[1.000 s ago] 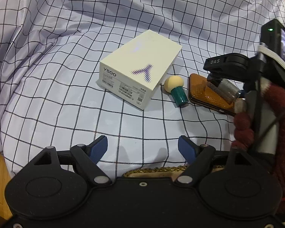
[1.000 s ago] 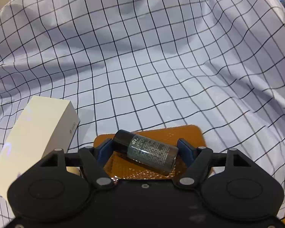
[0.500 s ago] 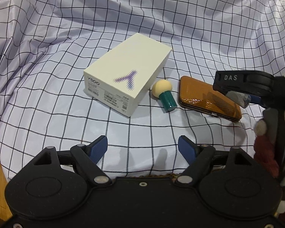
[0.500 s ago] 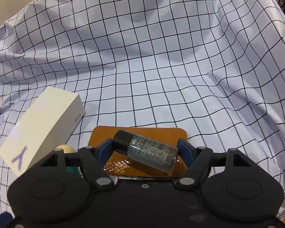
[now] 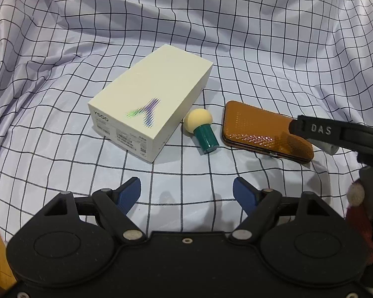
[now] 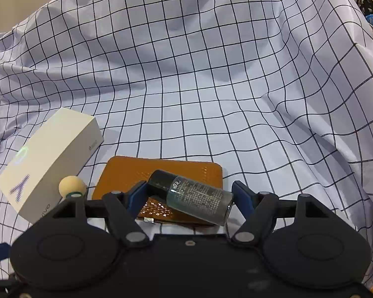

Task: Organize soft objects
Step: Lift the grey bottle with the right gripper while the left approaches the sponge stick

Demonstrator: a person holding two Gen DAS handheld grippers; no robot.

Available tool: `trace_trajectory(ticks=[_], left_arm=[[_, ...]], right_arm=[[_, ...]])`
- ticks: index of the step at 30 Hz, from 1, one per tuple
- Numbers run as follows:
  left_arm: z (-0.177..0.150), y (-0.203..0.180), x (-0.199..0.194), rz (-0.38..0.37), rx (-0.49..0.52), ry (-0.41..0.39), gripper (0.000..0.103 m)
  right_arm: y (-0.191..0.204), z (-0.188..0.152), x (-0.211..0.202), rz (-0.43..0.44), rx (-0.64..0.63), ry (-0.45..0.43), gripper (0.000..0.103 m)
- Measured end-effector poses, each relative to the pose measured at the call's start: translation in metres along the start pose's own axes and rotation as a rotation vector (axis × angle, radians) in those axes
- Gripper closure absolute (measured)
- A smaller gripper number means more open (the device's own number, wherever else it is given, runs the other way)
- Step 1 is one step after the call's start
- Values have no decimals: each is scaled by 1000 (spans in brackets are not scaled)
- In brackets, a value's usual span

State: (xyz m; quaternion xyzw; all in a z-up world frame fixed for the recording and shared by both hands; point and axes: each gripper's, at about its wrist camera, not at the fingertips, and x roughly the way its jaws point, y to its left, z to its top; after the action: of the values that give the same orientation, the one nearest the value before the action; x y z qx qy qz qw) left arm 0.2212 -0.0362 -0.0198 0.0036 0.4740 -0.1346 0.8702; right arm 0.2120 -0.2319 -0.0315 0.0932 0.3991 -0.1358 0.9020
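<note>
Checked cloth (image 5: 236, 37): your work surface, draped loosely.
White box (image 5: 149, 99), orange case (image 5: 256, 126), mushroom sponge (image 5: 199, 124): lined up side by side.
Bottle (image 6: 194, 196): clamped crosswise in your right gripper (image 6: 189, 196), above the case.
Left gripper (image 5: 186, 191): jaws apart, empty.

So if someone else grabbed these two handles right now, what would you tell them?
Right gripper: shut on the bottle, held tilted above the orange case.
Left gripper: open, empty, low over the checked cloth.
On the cloth, in a row: white box, sponge on its side, orange case.
Done: bottle picked up.
Left: set the bottle down somewhere, probably beside the others; where it belongs is not visible. The sponge looks like the only soft item and is untouched.
</note>
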Motion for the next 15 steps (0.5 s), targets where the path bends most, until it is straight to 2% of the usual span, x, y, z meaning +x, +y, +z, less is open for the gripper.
trace_trajectory(ticks=[15], left_arm=[[6,-14,12,8,30,7,26]], right_arm=[[-12,-5,-4,19,-7,1,30]])
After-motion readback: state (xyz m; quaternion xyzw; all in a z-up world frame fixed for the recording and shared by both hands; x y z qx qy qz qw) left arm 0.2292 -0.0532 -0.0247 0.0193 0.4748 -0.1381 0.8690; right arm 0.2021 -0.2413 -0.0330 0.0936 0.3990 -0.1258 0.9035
